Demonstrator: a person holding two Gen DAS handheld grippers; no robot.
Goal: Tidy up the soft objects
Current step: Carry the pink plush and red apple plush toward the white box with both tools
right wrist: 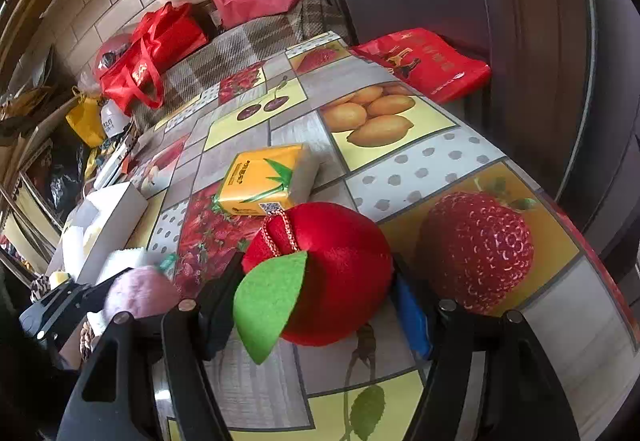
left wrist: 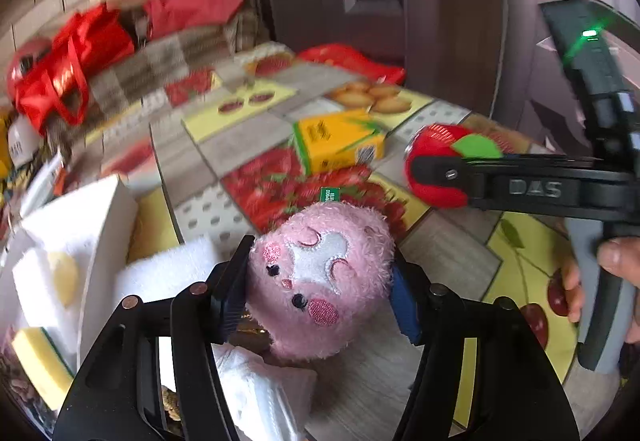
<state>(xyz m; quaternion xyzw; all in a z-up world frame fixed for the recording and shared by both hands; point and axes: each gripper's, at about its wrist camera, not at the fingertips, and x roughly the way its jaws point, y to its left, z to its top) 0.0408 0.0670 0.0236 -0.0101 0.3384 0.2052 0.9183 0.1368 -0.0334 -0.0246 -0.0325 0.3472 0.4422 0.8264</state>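
Your left hand-held gripper (left wrist: 318,287) clasps the pink plush toy (left wrist: 320,277) at twelve o'clock on the tabletop (left wrist: 248,149), while your right hand-held gripper (right wrist: 316,293) clasps the red plush apple (right wrist: 324,273), toward two o'clock from the left.

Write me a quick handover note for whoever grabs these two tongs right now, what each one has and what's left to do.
Left tongs: closed on the pink plush toy, which sits on the table.
Right tongs: closed on the red plush apple, also on the table.
Yellow tissue pack lies untouched behind them; white box stands at the left.
Done: both toys gripped. Left: lift and put them away, probably in the box.
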